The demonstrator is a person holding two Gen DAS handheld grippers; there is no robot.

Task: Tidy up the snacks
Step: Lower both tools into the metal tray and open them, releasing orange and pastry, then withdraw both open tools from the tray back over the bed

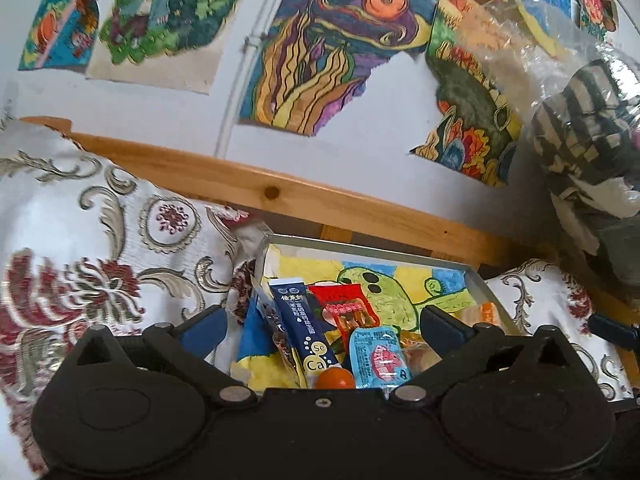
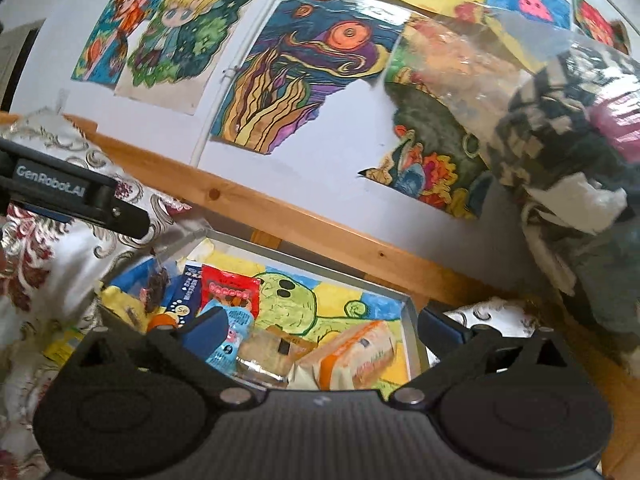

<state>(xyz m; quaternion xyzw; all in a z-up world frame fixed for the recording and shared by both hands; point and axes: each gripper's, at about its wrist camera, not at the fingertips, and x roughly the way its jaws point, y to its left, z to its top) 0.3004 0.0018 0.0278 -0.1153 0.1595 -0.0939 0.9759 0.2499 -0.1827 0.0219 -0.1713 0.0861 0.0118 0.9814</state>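
Observation:
A shallow grey tray (image 1: 360,246) (image 2: 410,322) lined with a bright drawing holds the snacks. In the left wrist view I see a dark blue stick pack (image 1: 298,320), a red packet (image 1: 348,308), a light blue sachet (image 1: 378,356) and a small orange ball (image 1: 335,378). My left gripper (image 1: 322,326) hangs open above them, holding nothing. In the right wrist view the red packet (image 2: 230,292), a clear-wrapped brown biscuit (image 2: 266,354) and an orange-and-white pack (image 2: 352,354) lie in the tray. My right gripper (image 2: 320,330) is open over them, empty.
The tray rests on a patterned red-and-silver cloth (image 1: 80,240) beside a wooden rail (image 1: 320,196). Drawings (image 1: 320,52) cover the wall behind. A clear bag of striped fabric (image 1: 580,128) sits at the right. The other gripper's body (image 2: 68,196) shows at the left.

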